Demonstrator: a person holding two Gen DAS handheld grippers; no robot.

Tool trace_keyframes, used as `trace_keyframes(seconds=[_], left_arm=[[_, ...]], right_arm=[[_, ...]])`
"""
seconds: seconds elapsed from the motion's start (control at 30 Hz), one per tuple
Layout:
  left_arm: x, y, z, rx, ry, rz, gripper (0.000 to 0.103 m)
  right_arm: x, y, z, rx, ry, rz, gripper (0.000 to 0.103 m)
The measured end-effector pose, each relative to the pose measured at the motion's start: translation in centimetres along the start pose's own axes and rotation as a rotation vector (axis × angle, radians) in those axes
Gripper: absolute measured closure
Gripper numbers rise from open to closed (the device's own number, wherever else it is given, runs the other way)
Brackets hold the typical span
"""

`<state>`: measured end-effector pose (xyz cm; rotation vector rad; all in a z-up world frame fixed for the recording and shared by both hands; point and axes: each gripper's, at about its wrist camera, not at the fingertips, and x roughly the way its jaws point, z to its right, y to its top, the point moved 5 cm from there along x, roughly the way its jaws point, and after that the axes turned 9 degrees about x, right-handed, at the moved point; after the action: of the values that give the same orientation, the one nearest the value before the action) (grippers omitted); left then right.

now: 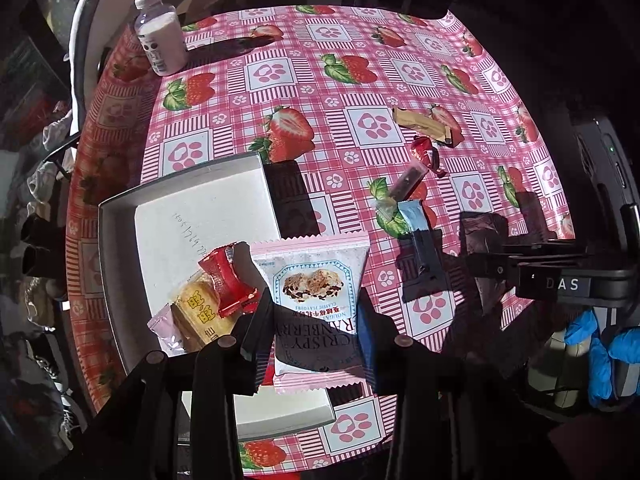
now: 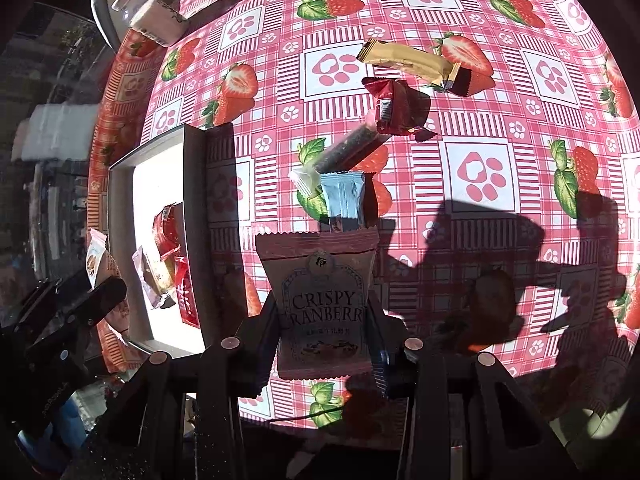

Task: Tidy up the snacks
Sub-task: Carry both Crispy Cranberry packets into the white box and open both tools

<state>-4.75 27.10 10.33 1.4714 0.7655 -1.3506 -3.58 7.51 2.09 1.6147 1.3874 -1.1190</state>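
My left gripper [image 1: 316, 328] is shut on a pink Crispy Cranberry packet [image 1: 316, 280], held above the right edge of the white box [image 1: 180, 178]. In the box lie a red candy [image 1: 228, 280], a yellow packet [image 1: 196, 312] and a small pink packet [image 1: 166, 332]. My right gripper [image 2: 322, 336] is shut on a second pink cranberry packet [image 2: 324, 292], above the tablecloth to the right of the box [image 2: 194, 200]. On the cloth beyond lie a blue packet [image 2: 344, 200], a dark stick in clear wrap [image 2: 344, 152], a red candy [image 2: 392, 106] and a gold bar [image 2: 408, 62].
A white bottle [image 1: 158, 36] stands at the far left corner of the strawberry-patterned tablecloth [image 1: 320, 92]. A hand in a blue glove [image 1: 600, 356] holds the right gripper's handle. Dark shadows of the grippers fall on the near right of the cloth [image 2: 500, 280].
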Motion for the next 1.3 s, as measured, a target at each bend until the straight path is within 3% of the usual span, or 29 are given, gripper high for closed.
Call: trace_keyframes(seconds=[0.7, 1.3], left_arm=[[0.0, -2.3, -3.4, -0.103, 0.004, 0.006, 0.062], [0.6, -5.2, -9.5, -0.224, 0.060, -0.010, 0.062]], right_arm=[[0.4, 0.0, -3.8, -0.107, -0.033, -0.011, 0.062], [1.2, 1.2, -12.8, -0.286, -0.019, -0.037, 0.062]])
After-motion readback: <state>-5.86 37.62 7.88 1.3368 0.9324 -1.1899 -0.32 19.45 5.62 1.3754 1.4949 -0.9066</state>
